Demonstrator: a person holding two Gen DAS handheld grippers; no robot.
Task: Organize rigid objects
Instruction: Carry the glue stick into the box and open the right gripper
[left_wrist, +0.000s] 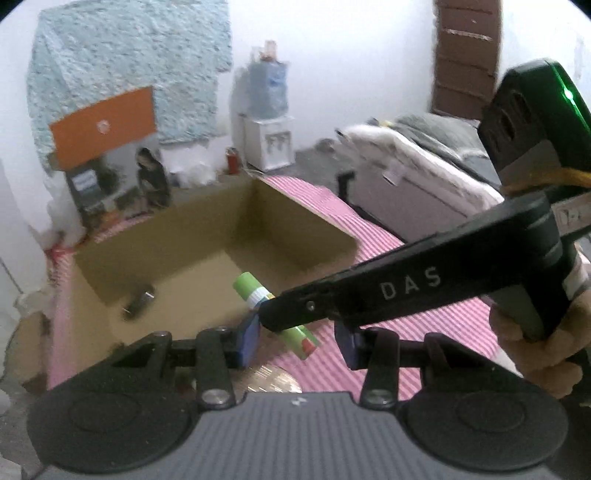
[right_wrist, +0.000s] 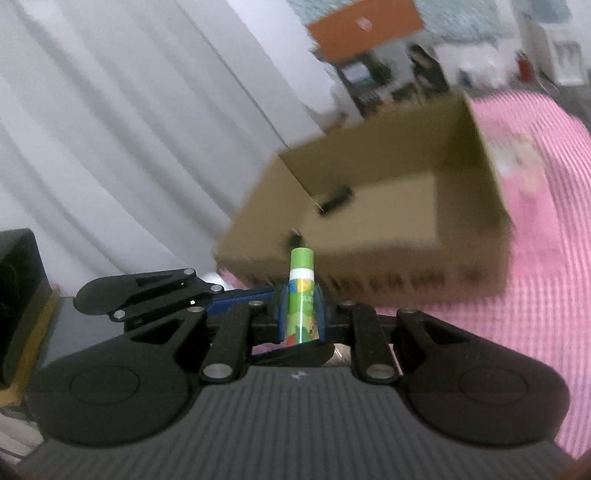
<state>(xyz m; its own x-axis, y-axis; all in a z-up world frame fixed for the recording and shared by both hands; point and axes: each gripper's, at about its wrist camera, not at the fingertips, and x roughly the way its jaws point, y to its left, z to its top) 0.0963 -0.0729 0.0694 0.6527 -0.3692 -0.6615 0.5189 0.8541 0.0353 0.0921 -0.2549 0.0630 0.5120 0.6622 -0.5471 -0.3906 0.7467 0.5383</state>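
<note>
Right gripper (right_wrist: 301, 317) clamped tight on a green glue stick (right_wrist: 301, 291), blue pads pressed against both sides of its printed barrel, capped end poking forward past the fingertips toward the cardboard box (right_wrist: 258, 236). Seen from the left wrist view as a long black arm reaching in from the right, its tip (left_wrist: 273, 314) covering the middle of the same glue stick (left_wrist: 251, 290), so only the green cap end above and the base end below show. Held by a hand (left_wrist: 539, 343), cut off at the right edge.

Left gripper (left_wrist: 295, 341) partly open, with nothing pressed between its blue pads; glue stick base visible in the gap, whether nearer or farther than the pads hard to tell. From the right wrist view, only part of the left gripper's black linkage and a blue finger (right_wrist: 240, 297) visible, jutting in from the left behind the right one's fingers.

Inside the box (left_wrist: 207, 221), a small dark object (left_wrist: 140, 301) lying on the floor, too blurred to identify in either view. Just below the left gripper's pads, a pale round thing (left_wrist: 269, 382), mostly hidden by the gripper body. Pink striped cloth (left_wrist: 406, 332) under the box; box's near outer wall shown only from the right wrist. Far wall, orange panel (left_wrist: 103, 125) and water dispenser (left_wrist: 269, 144) smeared by blur.
</note>
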